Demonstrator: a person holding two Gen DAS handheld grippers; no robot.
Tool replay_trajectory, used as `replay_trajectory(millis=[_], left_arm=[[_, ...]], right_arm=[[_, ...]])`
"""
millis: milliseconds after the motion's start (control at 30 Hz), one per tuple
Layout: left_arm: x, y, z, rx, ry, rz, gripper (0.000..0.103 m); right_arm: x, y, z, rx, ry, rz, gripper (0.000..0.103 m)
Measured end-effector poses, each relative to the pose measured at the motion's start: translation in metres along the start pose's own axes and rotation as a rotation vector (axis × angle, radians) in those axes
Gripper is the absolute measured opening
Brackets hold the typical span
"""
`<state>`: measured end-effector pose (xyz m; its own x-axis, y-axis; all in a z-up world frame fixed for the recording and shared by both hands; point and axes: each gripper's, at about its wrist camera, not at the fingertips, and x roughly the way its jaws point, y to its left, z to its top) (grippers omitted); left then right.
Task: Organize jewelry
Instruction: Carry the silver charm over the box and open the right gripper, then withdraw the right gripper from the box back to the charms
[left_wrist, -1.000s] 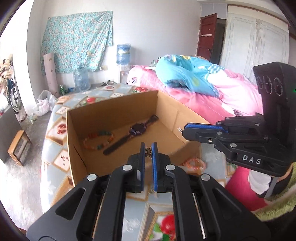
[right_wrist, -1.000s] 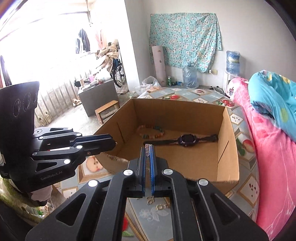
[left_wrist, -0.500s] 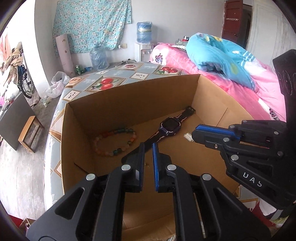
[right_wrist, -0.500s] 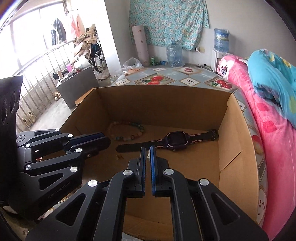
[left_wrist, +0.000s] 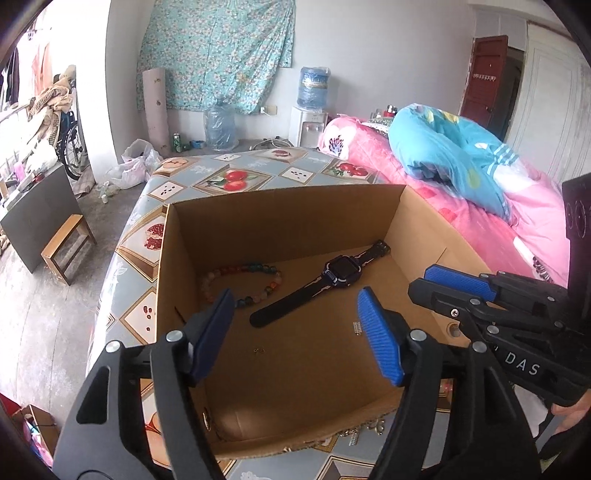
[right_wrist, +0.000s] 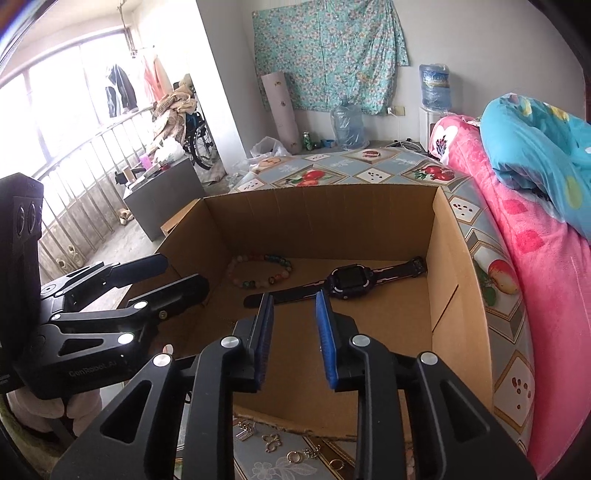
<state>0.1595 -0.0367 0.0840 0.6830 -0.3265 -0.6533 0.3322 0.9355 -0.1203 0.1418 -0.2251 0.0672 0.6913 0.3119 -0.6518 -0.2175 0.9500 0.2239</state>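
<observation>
An open cardboard box (left_wrist: 284, 221) (right_wrist: 314, 218) stands on the table. On its floor lie a coloured bead bracelet (left_wrist: 258, 266) (right_wrist: 275, 258) and a dark watch (left_wrist: 341, 271) (right_wrist: 349, 280). A small silvery piece (left_wrist: 357, 328) and a tiny gold piece (left_wrist: 258, 350) lie nearer the front of the box floor. My left gripper (left_wrist: 295, 306) (right_wrist: 184, 273) hovers over the box with its jaws opening wide and nothing between them. Beside it, my right gripper (right_wrist: 294, 299) (left_wrist: 424, 280) is over the box too, jaws opening, with nothing between them.
The table wears a fruit-patterned cloth (left_wrist: 229, 177). Several loose jewelry pieces (right_wrist: 291, 456) lie on it in front of the box. A bed with a pink blanket (left_wrist: 480, 229) runs along the right. A wooden stool (left_wrist: 66, 247) stands on the floor at the left.
Both grippers moved forward from in front of the box to over it. Both were shut on small pieces and have opened; two small pieces now lie on the box floor.
</observation>
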Motion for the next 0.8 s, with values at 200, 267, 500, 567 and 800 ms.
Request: replay_trajectory(millis=[200,267,500,567,800], left_arm=[[-0.024,0.008,-0.007,-0.071,-0.056,-0.099,0.078],[-0.032,0.011,-0.01,-0.104,-0.083,-0.093,0.08],[-0.052,0.024,-0.016,-0.205,-0.129,-0.093,0.091],[-0.054,0.027,-0.018,-0.23,-0.124,-0.101,0.092],[-0.059,0.033,-0.022,-0.256,-0.12,-0.088,0.093]], right_arm=[[-0.019,0.004,-0.003,-0.005,-0.038,0.008,0.024],[-0.023,0.006,-0.005,-0.009,-0.048,0.008,0.024],[-0.031,0.008,-0.008,-0.005,-0.065,0.019,0.024],[-0.033,0.009,-0.008,-0.005,-0.068,0.02,0.024],[-0.036,0.009,-0.009,-0.012,-0.076,0.019,0.024]])
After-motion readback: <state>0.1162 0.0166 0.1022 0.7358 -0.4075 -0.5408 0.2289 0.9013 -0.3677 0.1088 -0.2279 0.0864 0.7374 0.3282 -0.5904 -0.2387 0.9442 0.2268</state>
